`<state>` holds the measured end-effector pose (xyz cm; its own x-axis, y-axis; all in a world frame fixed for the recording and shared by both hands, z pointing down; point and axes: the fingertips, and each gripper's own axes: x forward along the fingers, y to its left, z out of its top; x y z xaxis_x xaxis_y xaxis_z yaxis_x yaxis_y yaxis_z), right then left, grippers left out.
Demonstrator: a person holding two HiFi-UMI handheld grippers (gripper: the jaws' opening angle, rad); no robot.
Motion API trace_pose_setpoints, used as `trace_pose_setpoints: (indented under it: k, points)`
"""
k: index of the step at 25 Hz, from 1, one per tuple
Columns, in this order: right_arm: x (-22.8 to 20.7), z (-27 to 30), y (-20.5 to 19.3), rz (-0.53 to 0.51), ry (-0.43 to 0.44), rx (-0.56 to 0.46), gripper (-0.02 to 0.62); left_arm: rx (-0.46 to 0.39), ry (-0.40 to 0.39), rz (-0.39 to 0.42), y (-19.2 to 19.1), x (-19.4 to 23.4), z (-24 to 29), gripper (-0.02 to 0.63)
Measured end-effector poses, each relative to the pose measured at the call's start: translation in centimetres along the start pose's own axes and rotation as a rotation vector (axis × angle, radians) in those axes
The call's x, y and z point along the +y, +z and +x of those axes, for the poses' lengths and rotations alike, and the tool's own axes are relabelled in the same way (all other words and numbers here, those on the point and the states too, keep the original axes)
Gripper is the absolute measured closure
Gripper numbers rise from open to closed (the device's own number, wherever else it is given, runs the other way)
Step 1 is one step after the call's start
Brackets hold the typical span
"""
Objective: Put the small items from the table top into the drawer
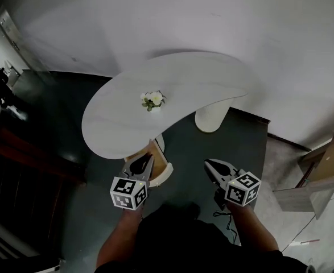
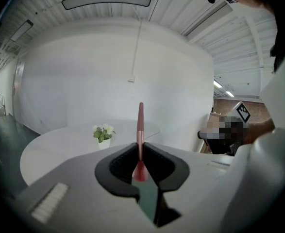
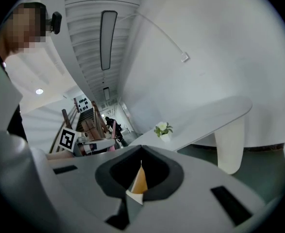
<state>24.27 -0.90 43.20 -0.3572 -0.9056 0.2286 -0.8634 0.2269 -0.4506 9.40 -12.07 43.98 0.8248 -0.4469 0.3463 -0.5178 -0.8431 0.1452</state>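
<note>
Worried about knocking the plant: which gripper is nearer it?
Left. The left gripper is at the near edge of the table, in line with the plant; the right gripper is farther off to its right, over the floor.

Both forearms, the left forearm (image 1: 119, 239) & the right forearm (image 1: 252, 232), are seen stretched fwd from the body, set apart, each w/ a tool gripped in the hand and its marker cube nearest the body. The left tool (image 1: 148, 160) is pointed fwd, jaws closed on a thin pink stick (image 2: 141, 125), which is held upright betw. the pads. The right tool (image 1: 209, 165) is pointed fwd too, angled slightly inward, jaws shut on a small orange-white piece (image 3: 139, 181).
</note>
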Motion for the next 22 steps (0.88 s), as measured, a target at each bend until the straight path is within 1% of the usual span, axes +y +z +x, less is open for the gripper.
trace_pose_setpoints:
  k: [4, 8, 13, 16, 18, 22]
  points:
    - [0.3, 2.6, 1.6, -0.041, 0.034, 0.004, 0.584, -0.013, 0.028, -0.019, -0.1, 1.9, 0.0, 0.555]
    - [1.6, 5.4, 2.4, -0.087, 0.058, 0.027, 0.584, -0.038, 0.048, -0.034, -0.3, 4.7, -0.3, 0.555]
    - [1.8, 8.2, 1.3, -0.092, 0.038, 0.085, 0.584, -0.056, 0.056, -0.073, -1.2, 7.8, -0.5, 0.555]
    - [2.3, 10.2, 0.7, -0.083, 0.049, 0.106, 0.584, -0.048, 0.070, -0.078, -1.7, 9.5, -1.1, 0.555]
    - [2.6, 11.7, 0.3, -0.080, 0.071, 0.129, 0.584, -0.043, 0.089, -0.080, -2.0, 10.3, -1.5, 0.555]
    - [2.7, 14.6, 0.1, -0.089, 0.151, 0.179, 0.584, -0.023, 0.154, -0.106, -2.9, 11.7, -1.7, 0.555]
